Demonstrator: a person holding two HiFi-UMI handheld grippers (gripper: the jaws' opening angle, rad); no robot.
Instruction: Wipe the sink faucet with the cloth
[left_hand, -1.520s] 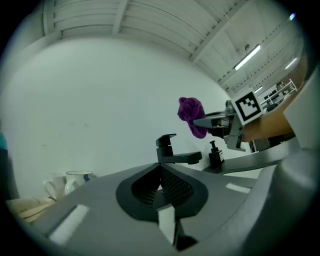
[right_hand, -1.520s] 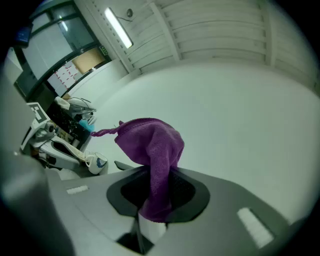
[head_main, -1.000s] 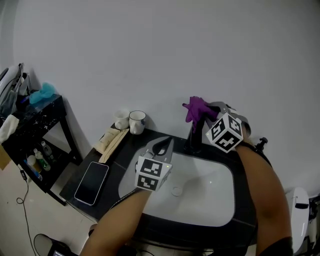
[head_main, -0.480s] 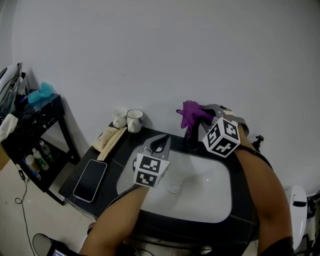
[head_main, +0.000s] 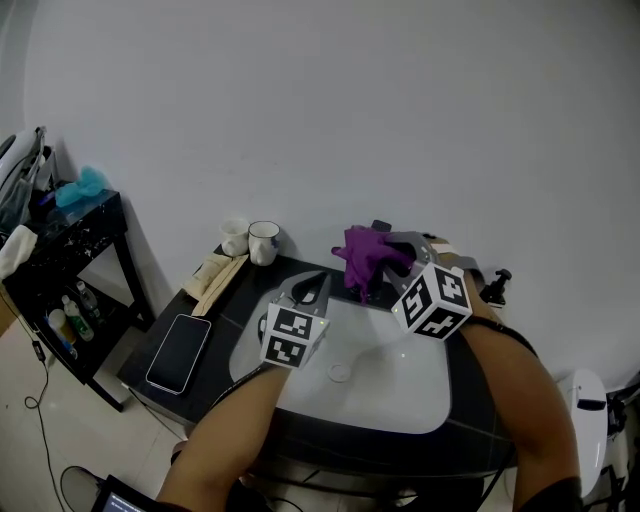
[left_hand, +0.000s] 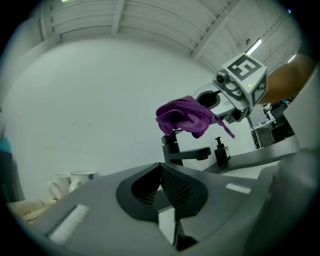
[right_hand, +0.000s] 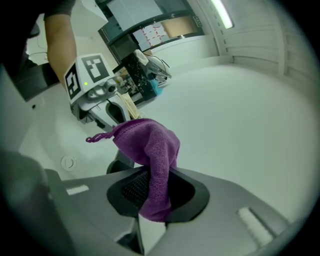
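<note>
A pale wall (head_main: 400, 120) backs a dark worktop (head_main: 240, 305) with a white sink (head_main: 380, 385) set into it, and a black side shelf (head_main: 100, 215) stands well to the left. The black faucet (left_hand: 186, 154) rises at the back edge of the sink. The right gripper (right_hand: 157, 195) comes in from the right with its jaws pinched on the purple cloth (right_hand: 150, 145), which is bunched over the top of the faucet's post and touches it. The left gripper (left_hand: 161, 172) hovers over the sink's left side, near the faucet, jaws pressed together at the tips with nothing between them. A phone (head_main: 180, 353) lies flat on the worktop's left end; two white mugs (head_main: 263, 242) stand by the wall, and a dark pump bottle (head_main: 497, 283) stands right of the faucet
</note>
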